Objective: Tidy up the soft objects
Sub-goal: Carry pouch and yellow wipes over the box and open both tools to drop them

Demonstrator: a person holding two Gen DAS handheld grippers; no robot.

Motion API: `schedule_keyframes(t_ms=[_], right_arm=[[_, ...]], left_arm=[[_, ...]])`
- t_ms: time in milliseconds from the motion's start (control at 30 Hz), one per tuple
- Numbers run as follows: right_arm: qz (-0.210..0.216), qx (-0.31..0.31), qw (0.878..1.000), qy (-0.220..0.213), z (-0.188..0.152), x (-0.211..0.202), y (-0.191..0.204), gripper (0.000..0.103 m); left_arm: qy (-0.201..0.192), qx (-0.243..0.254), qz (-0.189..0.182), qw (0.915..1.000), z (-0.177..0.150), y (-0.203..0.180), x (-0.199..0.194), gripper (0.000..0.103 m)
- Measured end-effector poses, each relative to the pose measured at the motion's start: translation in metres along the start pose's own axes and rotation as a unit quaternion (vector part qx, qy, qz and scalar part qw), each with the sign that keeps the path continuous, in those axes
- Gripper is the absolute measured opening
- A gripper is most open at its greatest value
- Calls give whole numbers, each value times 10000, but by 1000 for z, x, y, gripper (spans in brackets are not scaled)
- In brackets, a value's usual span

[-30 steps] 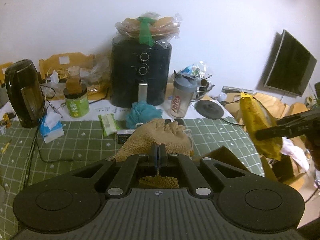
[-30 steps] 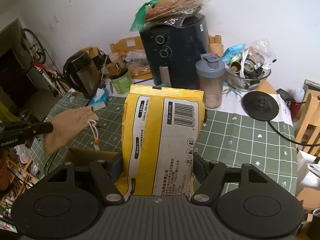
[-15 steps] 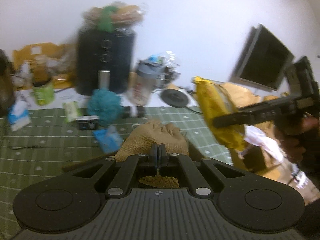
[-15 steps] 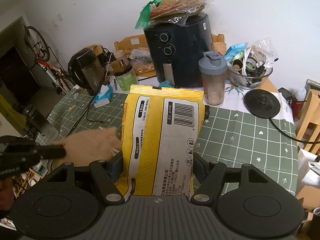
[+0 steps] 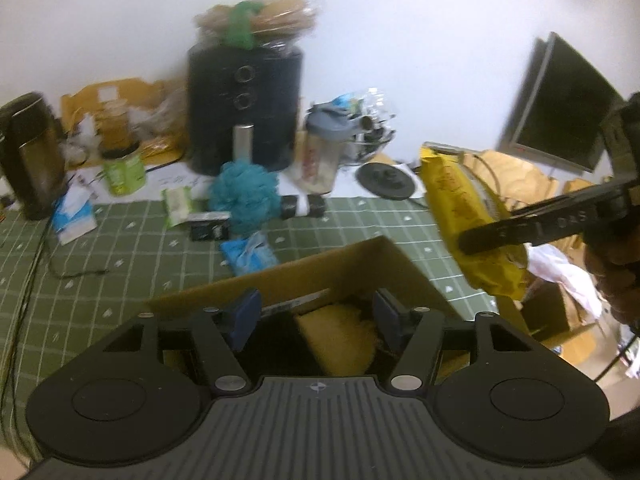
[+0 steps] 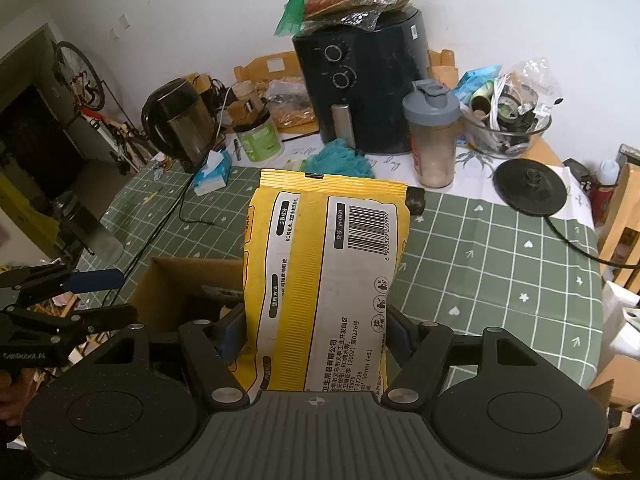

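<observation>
1. At the lower left of the right-wrist view the left claw point(image 6: 94, 296) hangs over the open cardboard box point(image 6: 180, 280); its jaws have just been opening and nothing sits between them. In its own view the blue pads point(image 5: 246, 314) stand apart above the box, and a tan, coarse-looking cloth thing point(image 5: 340, 336) lies inside, apart from both pads. It looks limp and light, so I'd expect it to slump wherever it lands.

2. In the middle of the left-wrist view a teal bath pouf point(image 5: 244, 192) sits on the green checked table point(image 5: 120, 280), just in front of the black air fryer point(image 5: 244, 108). It should be airy and springy; a pinch through its bulk ought to hold.

3. Right of that, the right claw point(image 6: 316, 332) grips the yellow packet point(image 6: 324, 260) across its lower part, both pads pressing its sides, the packet upright just beside the box. It seems a soft, crinkly pack: light, yielding, perhaps slippery on the film. Holding the full middle rather than the flat sealed edge looks safest.
</observation>
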State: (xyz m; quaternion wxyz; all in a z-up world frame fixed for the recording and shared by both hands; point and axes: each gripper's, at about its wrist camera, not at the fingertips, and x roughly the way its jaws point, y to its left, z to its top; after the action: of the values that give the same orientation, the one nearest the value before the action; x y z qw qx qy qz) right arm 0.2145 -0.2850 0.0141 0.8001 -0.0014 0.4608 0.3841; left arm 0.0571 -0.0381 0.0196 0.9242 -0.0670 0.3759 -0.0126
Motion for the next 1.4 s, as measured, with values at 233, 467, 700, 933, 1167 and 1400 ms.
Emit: schedule_keyframes(t_ms=[233, 467, 700, 933, 1167, 1400], right_arm=[[177, -35, 9996, 194, -5, 11, 7, 72], [370, 10, 9984, 435, -4, 21, 17, 72], [666, 37, 9956, 665, 3, 25, 32, 72], [957, -85, 9889, 1134, 2, 33, 48, 89], [724, -185, 9918, 1033, 1, 33, 49, 93], [633, -112, 9936, 932, 0, 31, 43, 97]], left_arm=[[102, -454, 457, 9979, -9, 11, -5, 61], [81, -736, 649, 9951, -17, 19, -17, 61], [-49, -964, 652, 9932, -22, 24, -28, 61], [-90, -1051, 698, 9920, -26, 24, -31, 61], [-72, -1102, 710, 9914, -28, 27, -32, 61], [-61, -1065, 674, 9920, -27, 29, -30, 61]])
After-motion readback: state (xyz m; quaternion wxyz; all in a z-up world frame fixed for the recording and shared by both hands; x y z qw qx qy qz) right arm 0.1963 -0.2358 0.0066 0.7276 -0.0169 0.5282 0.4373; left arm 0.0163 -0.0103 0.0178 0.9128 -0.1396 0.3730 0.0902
